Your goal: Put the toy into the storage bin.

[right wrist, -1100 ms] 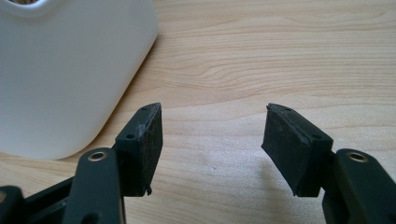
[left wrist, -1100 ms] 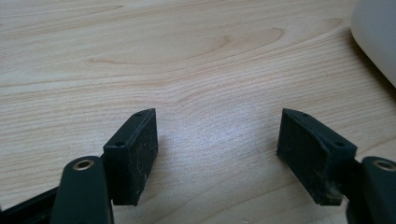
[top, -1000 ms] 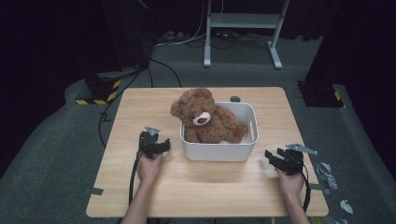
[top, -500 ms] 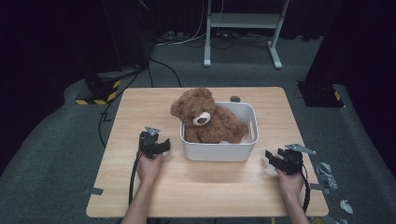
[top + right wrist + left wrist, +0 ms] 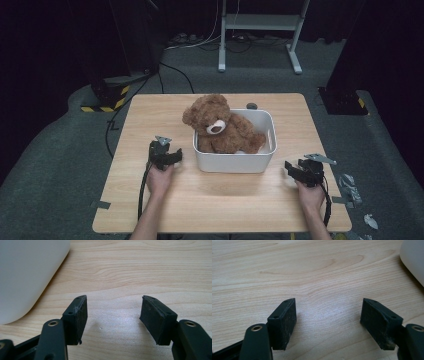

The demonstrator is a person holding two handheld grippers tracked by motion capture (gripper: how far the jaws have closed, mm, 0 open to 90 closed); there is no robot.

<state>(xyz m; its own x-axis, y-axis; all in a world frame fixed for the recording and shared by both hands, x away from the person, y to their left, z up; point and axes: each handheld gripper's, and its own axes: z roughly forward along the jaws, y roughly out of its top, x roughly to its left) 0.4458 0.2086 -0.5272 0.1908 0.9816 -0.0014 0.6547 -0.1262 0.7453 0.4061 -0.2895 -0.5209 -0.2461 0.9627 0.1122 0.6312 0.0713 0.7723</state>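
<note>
A brown teddy bear sits in a white rectangular tub at the middle of the wooden table. Its head leans over the tub's left rim. My left gripper rests on the table just left of the tub, open, with bare wood between its pads; the tub's white corner shows at the right edge of the left gripper view. My right gripper lies near the table's right edge, right of the tub, open over bare wood. The tub's wall stands at its left in the right gripper view.
A small dark object lies on the table behind the tub. Off the table stand a metal frame at the back, a black-and-yellow striped base at the left and grey scraps on the floor at the right.
</note>
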